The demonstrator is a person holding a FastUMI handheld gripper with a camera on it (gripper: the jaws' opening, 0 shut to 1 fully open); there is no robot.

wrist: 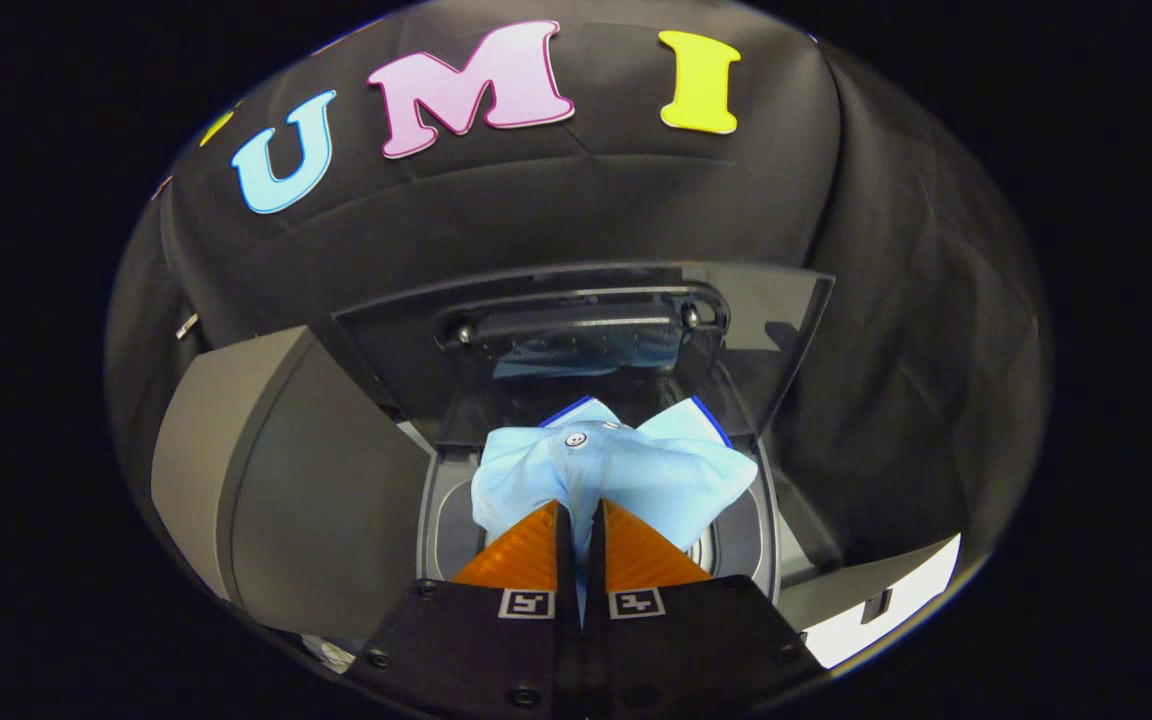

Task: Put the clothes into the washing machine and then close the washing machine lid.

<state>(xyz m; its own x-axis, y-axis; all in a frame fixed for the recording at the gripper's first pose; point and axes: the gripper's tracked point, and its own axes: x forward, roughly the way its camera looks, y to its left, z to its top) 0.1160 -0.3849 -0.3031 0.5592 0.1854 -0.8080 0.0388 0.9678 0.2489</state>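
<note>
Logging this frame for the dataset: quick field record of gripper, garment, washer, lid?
gripper: shut on the shirt, fingers nearly together
shirt: light blue, button showing, pinched between the fingers, bunched just ahead of them
washing machine: grey top-loader, opening directly beyond the fingers
lid: up, transparent, standing behind the opening
shirt position: over the opening, not yet released

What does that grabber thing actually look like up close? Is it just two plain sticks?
Not sticks. The gripper has two wedge-shaped fingers with finely ribbed faces, widening toward the base. They sit on a dark, blocky body fastened with small screws. Each side of the body carries a small square black-and-white marker near the finger's root. No cables can be seen.
</note>
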